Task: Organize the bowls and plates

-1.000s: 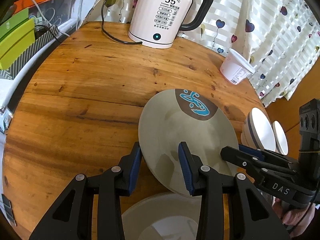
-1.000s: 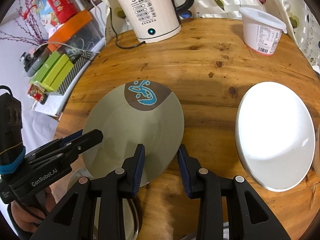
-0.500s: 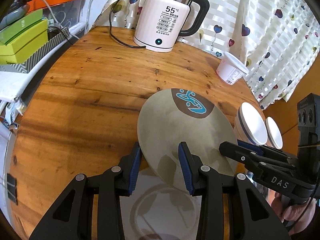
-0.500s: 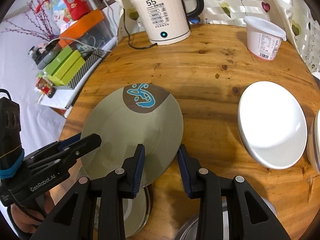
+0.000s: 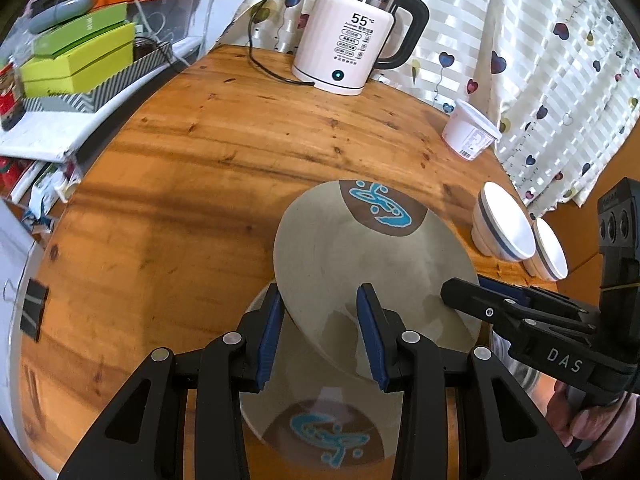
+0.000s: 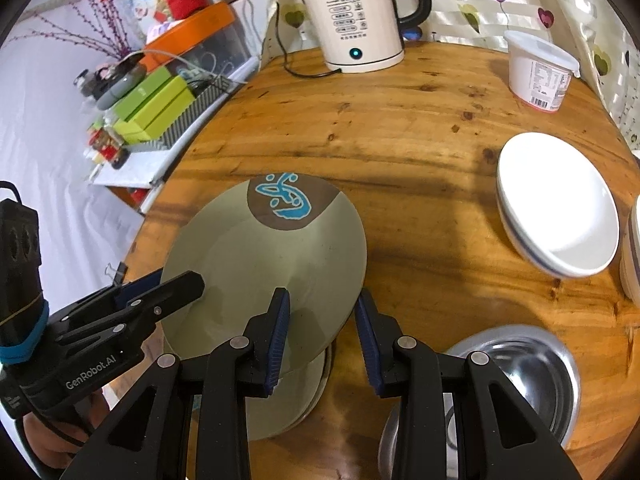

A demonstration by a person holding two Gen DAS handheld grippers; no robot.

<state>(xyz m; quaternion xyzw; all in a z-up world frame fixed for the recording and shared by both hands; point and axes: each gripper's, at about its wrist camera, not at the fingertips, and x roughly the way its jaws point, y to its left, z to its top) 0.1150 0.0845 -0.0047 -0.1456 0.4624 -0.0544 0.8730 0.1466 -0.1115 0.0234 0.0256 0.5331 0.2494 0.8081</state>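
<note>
A white electric kettle (image 5: 349,44) with a black handle stands at the far edge of the round wooden counter (image 5: 192,184), its cord (image 5: 262,65) trailing off the rim. A white lidded tub (image 6: 538,76) sits to its right — well apart — before a heart-print curtain (image 5: 560,64). Green boxes (image 5: 78,58) are stacked off the counter's left side.

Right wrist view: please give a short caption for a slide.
Both grippers hold one grey-green plate tilted over a matching plate on the wooden table.
</note>
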